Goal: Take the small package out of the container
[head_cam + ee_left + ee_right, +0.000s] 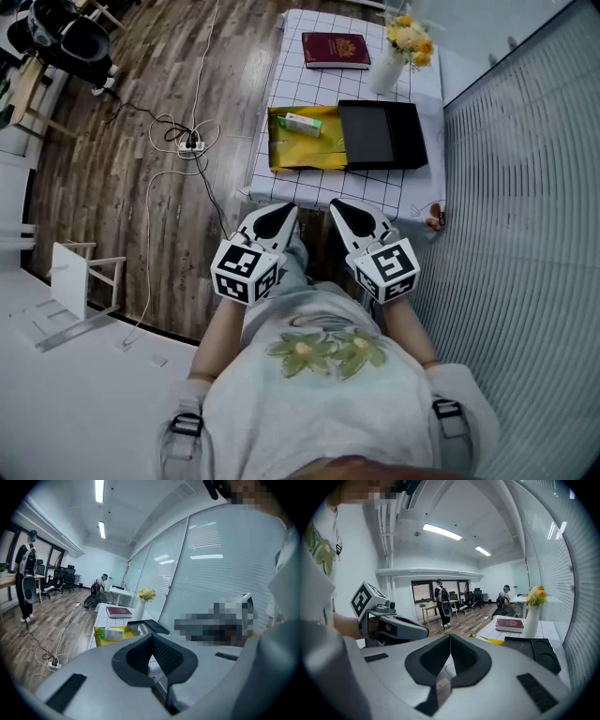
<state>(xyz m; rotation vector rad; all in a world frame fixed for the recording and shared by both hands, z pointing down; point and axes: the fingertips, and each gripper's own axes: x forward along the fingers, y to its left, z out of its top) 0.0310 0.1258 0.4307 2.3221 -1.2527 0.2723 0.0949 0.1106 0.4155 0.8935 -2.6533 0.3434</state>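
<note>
Where checked cloth (298,86) lies, boxy package (303,123)

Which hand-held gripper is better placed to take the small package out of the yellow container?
Left, probably. The small package lies in the yellow container almost straight ahead of the left hand-held gripper; the right hand-held gripper faces the black tray. Both are shut and empty.

My head camera high up, looking steeply down past the left gripper (281,214) and right gripper (342,208) to the table (291,84) ahead of them, each gripper's camera riding close behind its own jaws, facing along them, both sharing the table's red book (119,611) and vase (530,620) well beyond the tips
</note>
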